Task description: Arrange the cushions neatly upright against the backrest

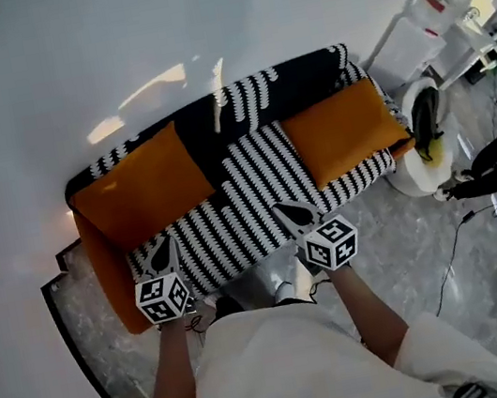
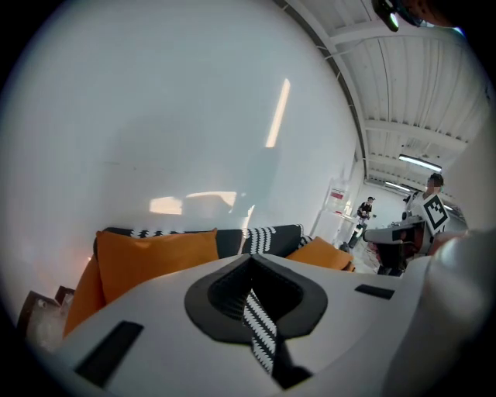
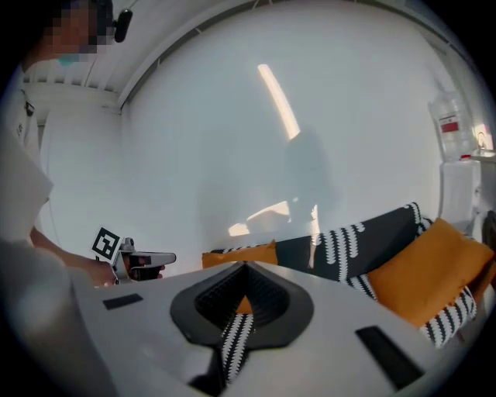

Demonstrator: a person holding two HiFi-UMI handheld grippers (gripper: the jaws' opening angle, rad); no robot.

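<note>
Hold the left gripper (image 1: 165, 246) and right gripper (image 1: 291, 212), both pressed together on nothing at lower centre, off the black-and-white striped sofa (image 1: 231, 208), checking the square orange fabric cushion (image 1: 141, 185) at upper left and the matching orange cushion (image 1: 341, 129) at upper right for upright lean on the backrest (image 1: 303, 77).

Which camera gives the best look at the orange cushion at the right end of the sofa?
Head view: the right cushion shows whole from above. The right gripper view has it large but warped at the frame's edge; the left gripper view shows only a sliver above the left claw.
</note>
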